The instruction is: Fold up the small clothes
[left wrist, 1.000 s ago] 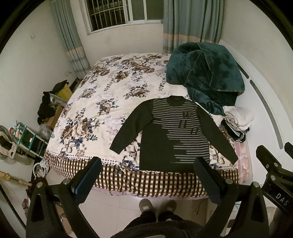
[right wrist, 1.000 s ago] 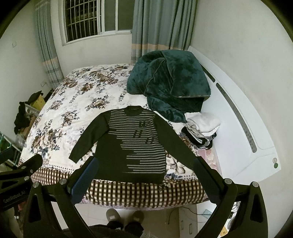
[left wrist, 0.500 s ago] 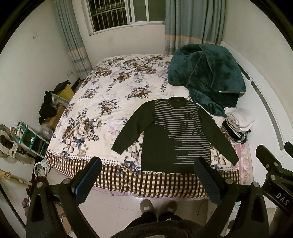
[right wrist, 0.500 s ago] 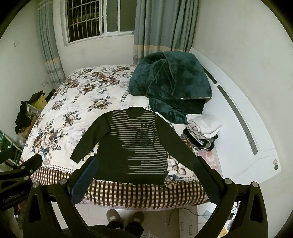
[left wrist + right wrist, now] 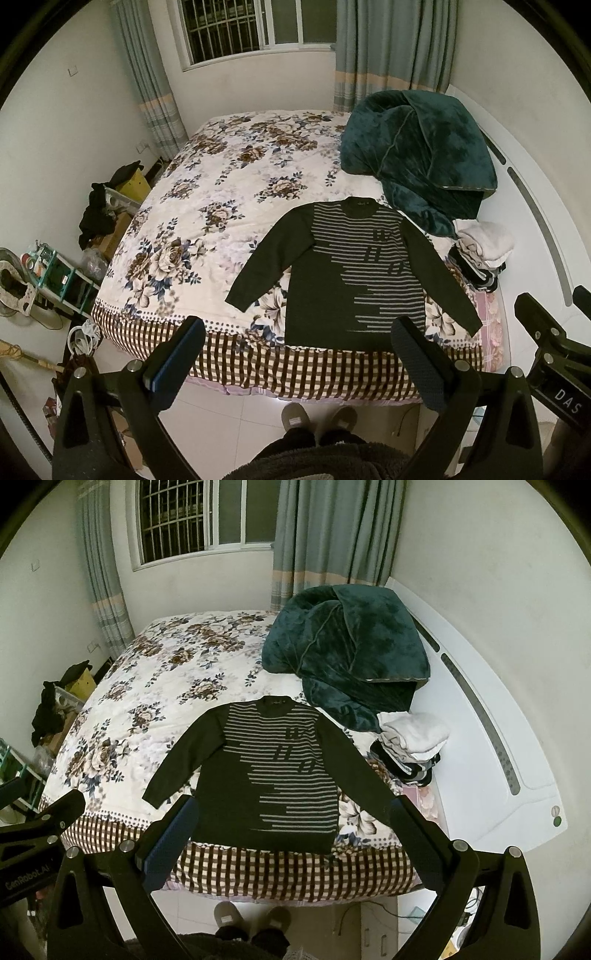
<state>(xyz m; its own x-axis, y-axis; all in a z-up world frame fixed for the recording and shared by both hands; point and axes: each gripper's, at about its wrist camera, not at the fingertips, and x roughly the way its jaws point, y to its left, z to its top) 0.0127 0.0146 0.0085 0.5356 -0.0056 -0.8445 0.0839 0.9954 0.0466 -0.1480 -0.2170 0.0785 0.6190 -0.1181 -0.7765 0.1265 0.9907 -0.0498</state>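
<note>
Both views have drifted slightly nearer the bed (image 5: 229, 206); nothing on it moved. Your left gripper (image 5: 295, 354) and right gripper (image 5: 291, 829) hold their jaws wide apart, empty. Your sweater (image 5: 351, 269) lies flat at the near edge; the right view's jaws hide its right cuff. Only the left view shows the cluttered shelf (image 5: 55, 273).

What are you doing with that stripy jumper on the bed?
A person is standing at the foot of the bed with a gripper in each hand, about to fold clothes. The jumper lies flat, sleeves spread out, not yet folded. The left gripper and right gripper are both open and hover above it, touching nothing. A green blanket and a clothes pile sit beside it.
</note>
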